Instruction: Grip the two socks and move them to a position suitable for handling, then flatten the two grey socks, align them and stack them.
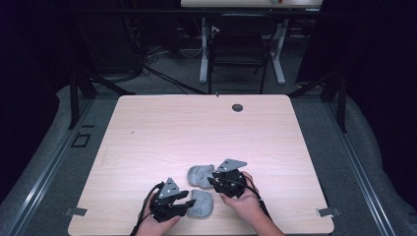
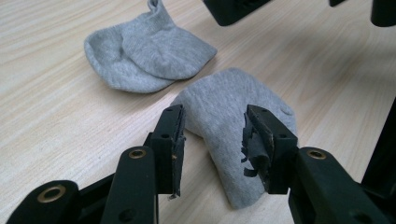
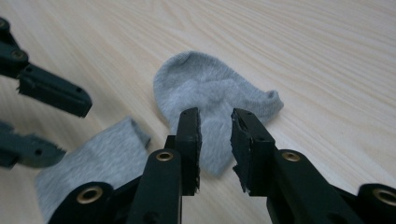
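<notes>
Two hands come in over the near edge of the pale wooden table (image 1: 147, 128), each holding a black gripper. Under the left gripper (image 1: 186, 202) lies a grey sock (image 1: 202, 206), bent in the middle; in the left gripper view the jaws stand apart on either side of this sock (image 2: 224, 116) without closing on it, and the pad on one jaw is frayed. Just beyond it, slightly farther from the person, a second grey sock (image 1: 198, 174) lies flat, and the right gripper (image 1: 214, 178) hovers at its right edge with its jaws parted by a narrow gap, holding nothing, as the right gripper view shows (image 3: 215, 135). The two socks lie close together, and whether they touch is unclear. A small dark round hole (image 1: 237, 107) sits near the table's far edge. Beyond the table stand a dark chair (image 1: 238, 54), white desk legs (image 1: 203, 54) and loose cables (image 1: 152, 64) on the grey floor. No writing or labels can be read.
</notes>
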### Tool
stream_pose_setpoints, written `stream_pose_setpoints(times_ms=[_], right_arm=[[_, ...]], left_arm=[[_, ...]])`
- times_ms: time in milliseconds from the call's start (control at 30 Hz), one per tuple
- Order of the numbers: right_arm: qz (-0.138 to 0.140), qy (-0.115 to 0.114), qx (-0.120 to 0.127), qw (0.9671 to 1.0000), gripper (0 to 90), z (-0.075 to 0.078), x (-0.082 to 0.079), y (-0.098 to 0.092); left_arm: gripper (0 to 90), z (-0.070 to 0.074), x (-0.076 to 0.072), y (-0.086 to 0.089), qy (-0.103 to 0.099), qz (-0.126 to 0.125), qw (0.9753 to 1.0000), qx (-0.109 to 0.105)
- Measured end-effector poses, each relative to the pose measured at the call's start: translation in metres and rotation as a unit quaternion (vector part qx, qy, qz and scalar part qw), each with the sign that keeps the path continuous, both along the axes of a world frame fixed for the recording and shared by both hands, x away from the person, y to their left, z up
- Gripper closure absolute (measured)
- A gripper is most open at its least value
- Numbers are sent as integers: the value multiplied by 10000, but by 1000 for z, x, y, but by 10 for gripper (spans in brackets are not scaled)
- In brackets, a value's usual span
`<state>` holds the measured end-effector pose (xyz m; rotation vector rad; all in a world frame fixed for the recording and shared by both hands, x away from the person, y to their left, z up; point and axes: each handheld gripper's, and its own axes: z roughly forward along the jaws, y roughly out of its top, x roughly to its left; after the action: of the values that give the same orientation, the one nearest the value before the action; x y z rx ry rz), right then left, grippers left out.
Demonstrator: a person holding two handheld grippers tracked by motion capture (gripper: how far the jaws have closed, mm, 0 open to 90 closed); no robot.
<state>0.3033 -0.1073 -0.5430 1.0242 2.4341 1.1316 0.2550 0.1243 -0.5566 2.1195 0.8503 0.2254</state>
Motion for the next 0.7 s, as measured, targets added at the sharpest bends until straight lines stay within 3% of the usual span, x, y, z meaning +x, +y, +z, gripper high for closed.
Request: stream_pose_setpoints(times_ms=[200,333,467,600,700], right_arm=[[2,-120,27,9999,696,3,-16,-13],[-36,-47,139,9999,656,5,-27,-27],[-8,-87,228,9997,628,6,-32,-36],[26,-211,303,9993,533,-1,-38,-47],[-15,-169,374,9992,507,-5,-37,-51]], left_arm=[[585,2,-1,-3,-30,-46,10000,-3],[584,1,-1,-8,8,-84,10000,36],[582,1,-1,-10,24,-83,10000,36],[580,2,-2,-15,27,-141,9999,26],[578,2,-3,-18,49,-142,9999,2]])
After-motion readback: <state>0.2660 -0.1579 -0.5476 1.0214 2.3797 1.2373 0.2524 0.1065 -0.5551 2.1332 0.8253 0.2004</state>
